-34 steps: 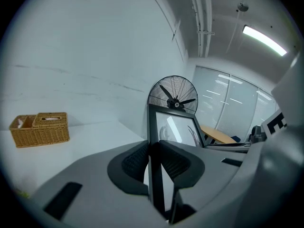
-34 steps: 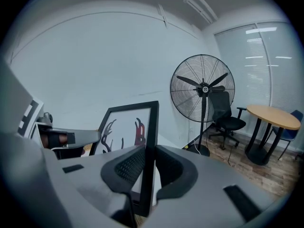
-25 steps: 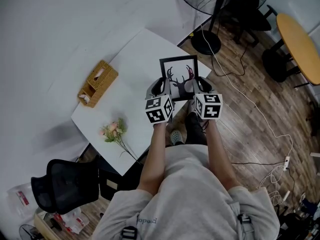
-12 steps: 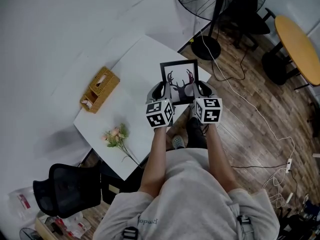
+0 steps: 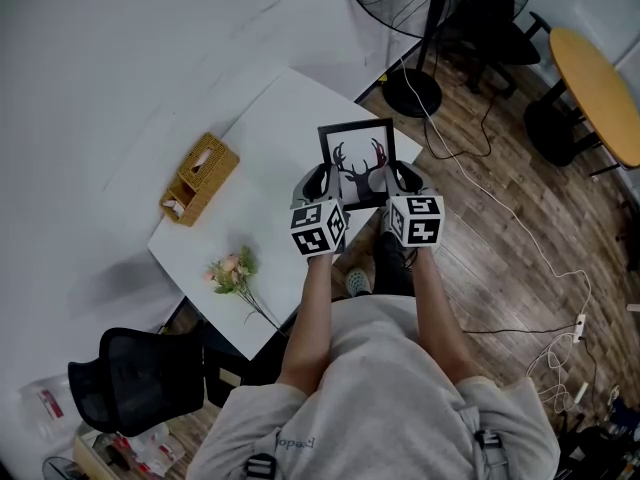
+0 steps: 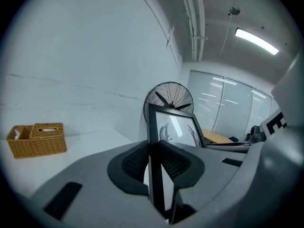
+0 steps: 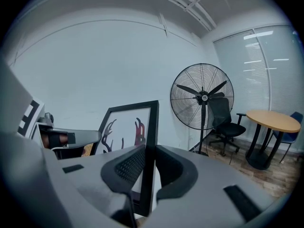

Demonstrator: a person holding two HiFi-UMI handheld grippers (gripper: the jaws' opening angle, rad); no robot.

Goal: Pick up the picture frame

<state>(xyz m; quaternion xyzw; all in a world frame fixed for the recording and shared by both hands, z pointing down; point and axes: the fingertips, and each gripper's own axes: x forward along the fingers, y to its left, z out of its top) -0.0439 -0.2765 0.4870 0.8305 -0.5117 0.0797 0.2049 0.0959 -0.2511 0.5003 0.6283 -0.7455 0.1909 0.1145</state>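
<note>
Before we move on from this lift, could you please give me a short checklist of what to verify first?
1. Left gripper shut on the left edge of the black picture frame with the antler print: ok.
2. Right gripper shut on the frame's right edge: ok.
3. Both grips at matching height on the frame: ok.
4. Frame's bottom edge clear of the white rectangular table: cannot tell, the jaws hide it.
5. Woven wicker tissue box and pink flower bunch well apart from the frame: ok.
6. Black standing fan apart from the frame: ok.
</note>
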